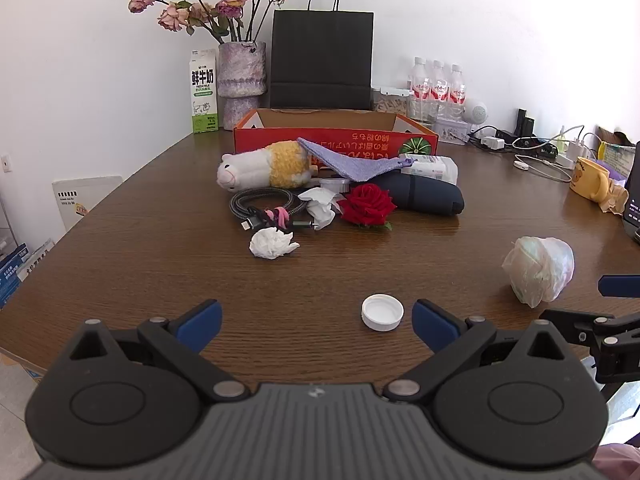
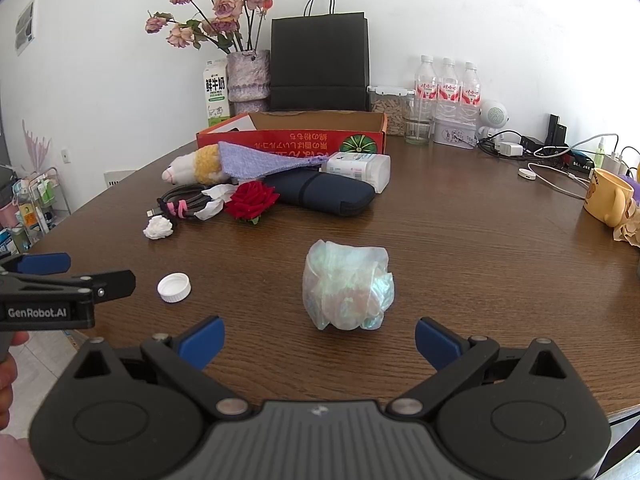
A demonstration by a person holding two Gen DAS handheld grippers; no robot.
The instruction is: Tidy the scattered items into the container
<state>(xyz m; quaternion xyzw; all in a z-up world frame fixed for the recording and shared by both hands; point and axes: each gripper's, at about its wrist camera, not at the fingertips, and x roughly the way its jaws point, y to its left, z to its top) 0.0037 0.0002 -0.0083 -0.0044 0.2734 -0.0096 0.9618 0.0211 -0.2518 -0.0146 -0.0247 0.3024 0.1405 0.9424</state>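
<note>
Both released, the left gripper [image 1: 316, 326] and right gripper [image 2: 318, 340] hover level above the table [image 1: 160, 280].

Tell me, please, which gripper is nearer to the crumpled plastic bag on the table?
Right. The right gripper sits open directly in front of the plastic bag, which lies just beyond its fingertips. The left gripper is off to the bag's left, by the white cap.

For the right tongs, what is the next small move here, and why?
Probably ease the right tongs forward around the crumpled plastic bag. Their jaws stand open and empty, the bag lies straight ahead of them on the table, apart from other items, and it is not yet in the orange box. This is a judgement.
</note>
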